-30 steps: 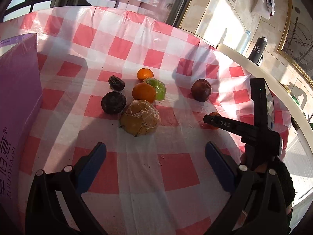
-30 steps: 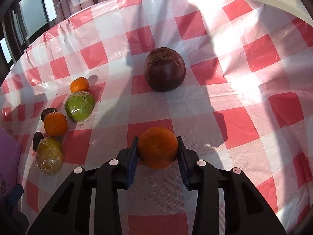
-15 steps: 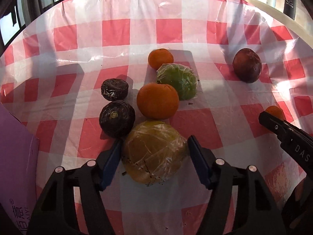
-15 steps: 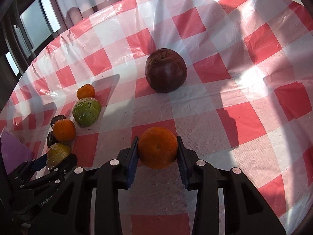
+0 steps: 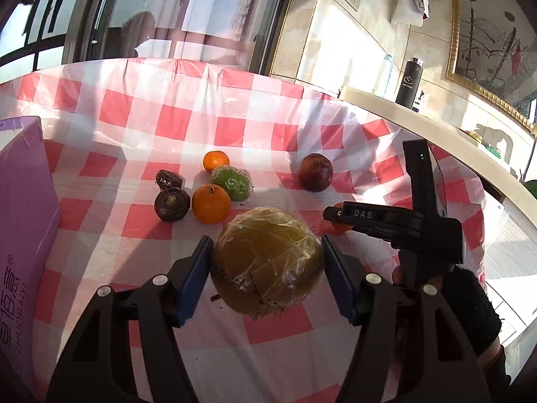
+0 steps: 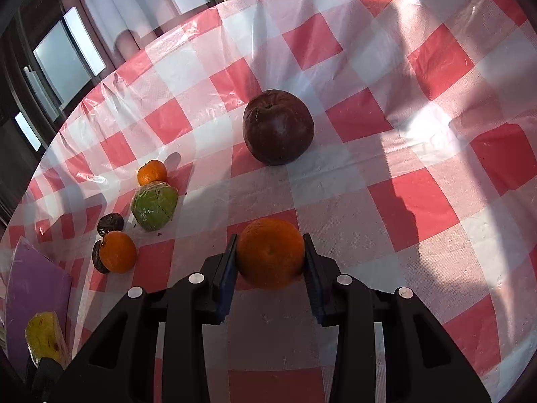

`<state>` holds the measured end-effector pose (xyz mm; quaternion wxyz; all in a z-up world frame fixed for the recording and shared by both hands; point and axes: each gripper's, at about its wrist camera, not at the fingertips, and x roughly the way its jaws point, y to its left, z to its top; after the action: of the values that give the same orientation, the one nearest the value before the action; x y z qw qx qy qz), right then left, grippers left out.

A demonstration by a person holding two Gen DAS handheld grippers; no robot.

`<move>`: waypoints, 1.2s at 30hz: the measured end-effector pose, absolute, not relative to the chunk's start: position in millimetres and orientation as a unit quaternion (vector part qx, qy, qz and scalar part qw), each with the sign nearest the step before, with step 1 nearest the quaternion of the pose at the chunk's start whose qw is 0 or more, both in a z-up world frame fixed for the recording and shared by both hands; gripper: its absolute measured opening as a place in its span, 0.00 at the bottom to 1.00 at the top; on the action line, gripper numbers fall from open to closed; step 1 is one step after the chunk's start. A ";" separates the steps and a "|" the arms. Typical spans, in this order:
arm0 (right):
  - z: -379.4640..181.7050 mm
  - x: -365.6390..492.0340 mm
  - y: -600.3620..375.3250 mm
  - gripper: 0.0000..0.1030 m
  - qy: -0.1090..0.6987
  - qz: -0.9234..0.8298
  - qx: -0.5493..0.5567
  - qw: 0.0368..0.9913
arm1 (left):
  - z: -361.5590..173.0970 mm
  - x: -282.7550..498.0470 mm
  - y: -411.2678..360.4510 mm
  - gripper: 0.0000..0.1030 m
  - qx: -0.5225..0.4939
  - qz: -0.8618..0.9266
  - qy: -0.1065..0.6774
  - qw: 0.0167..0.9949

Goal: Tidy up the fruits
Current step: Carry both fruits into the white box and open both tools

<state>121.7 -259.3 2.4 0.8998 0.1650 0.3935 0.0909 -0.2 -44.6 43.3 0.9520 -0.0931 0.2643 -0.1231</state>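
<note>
We counted eight pieces of fruit in all. Our left gripper (image 5: 266, 268) had its blue pads pressed against both sides of a large yellow-brown fruit wrapped in clear film (image 5: 268, 262), the jaws about half spread to take its width, and it looked lifted just clear of the red-and-white checked tablecloth (image 5: 167, 121). Our right gripper (image 6: 270, 262) was clamped tight on a single orange (image 6: 270, 252), pads touching either side, low over the cloth; whether it rested on the cloth we could not tell. Six fruits lay loose on the table. Two more oranges were there: a small one (image 5: 216, 160) at the far end of the cluster and a larger one (image 5: 211, 203) nearer us. Between them sat one green fruit in film (image 5: 231, 182), touching the small orange. Two dark, wrinkled round fruits lay to the left of the larger orange, the smaller (image 5: 168, 179) behind the bigger (image 5: 172, 204). One dark red apple (image 6: 278, 127) stood well apart from that group, beyond the held orange. One purple box (image 5: 23, 221) stood at the left edge of the table. On a pale ledge beyond it we saw one black bottle (image 5: 408, 80) beside one clear one (image 5: 386, 72).
</note>
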 end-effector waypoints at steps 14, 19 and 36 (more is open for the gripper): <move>6.4 118.3 -273.4 0.36 0.368 0.129 0.216 0.895 | 26.3 21.4 -8.2 0.63 -0.228 -0.156 0.299 0.913; 5.8 120.1 -273.2 0.36 0.378 0.120 0.214 0.893 | 23.6 24.3 -0.7 0.63 -0.257 -0.163 0.305 0.902; 10.4 -21.4 -214.8 0.36 0.378 0.170 0.250 0.875 | 44.0 -77.6 20.4 0.63 -0.220 -0.166 0.250 0.928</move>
<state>-21.4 -214.8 10.4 0.8752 0.2498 0.3776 0.1704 -77.6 20.4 44.0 0.9281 -0.2203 0.2499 -0.1661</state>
